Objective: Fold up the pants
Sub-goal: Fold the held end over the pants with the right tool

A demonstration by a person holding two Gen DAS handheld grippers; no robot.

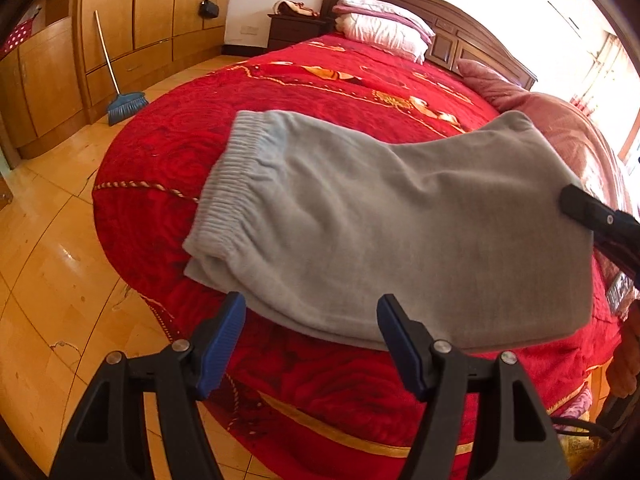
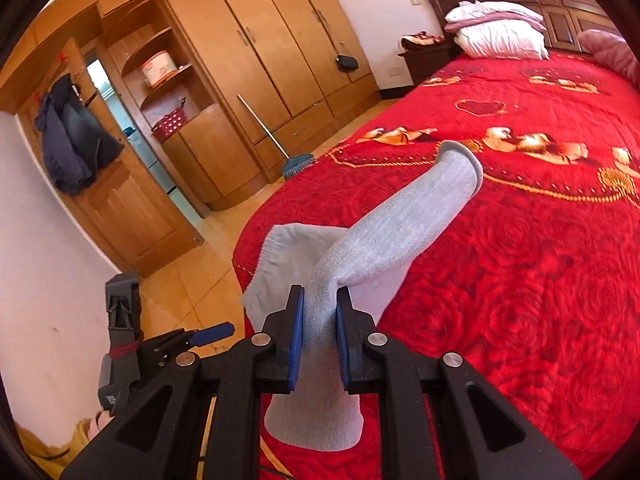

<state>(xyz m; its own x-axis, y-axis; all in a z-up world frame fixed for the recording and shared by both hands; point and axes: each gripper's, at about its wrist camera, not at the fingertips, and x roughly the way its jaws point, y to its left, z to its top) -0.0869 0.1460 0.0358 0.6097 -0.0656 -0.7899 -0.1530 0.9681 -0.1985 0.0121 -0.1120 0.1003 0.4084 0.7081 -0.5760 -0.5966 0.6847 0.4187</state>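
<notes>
Light grey pants (image 1: 380,224) lie folded over on the red bedspread (image 1: 320,80) near the bed's foot, elastic waistband at the left. My left gripper (image 1: 310,340) is open and empty, just in front of the pants' near edge. My right gripper (image 2: 319,332) is shut on a fold of the pants (image 2: 384,224), lifting the grey cloth off the bed; it shows at the right edge of the left wrist view (image 1: 600,220). The left gripper shows low left in the right wrist view (image 2: 176,344).
White pillows (image 1: 384,28) and a pink quilt (image 1: 560,120) lie at the head of the bed. A blue broom (image 1: 124,108) leans on the wooden wardrobe (image 1: 132,20). Tiled floor (image 1: 48,280) lies left of the bed.
</notes>
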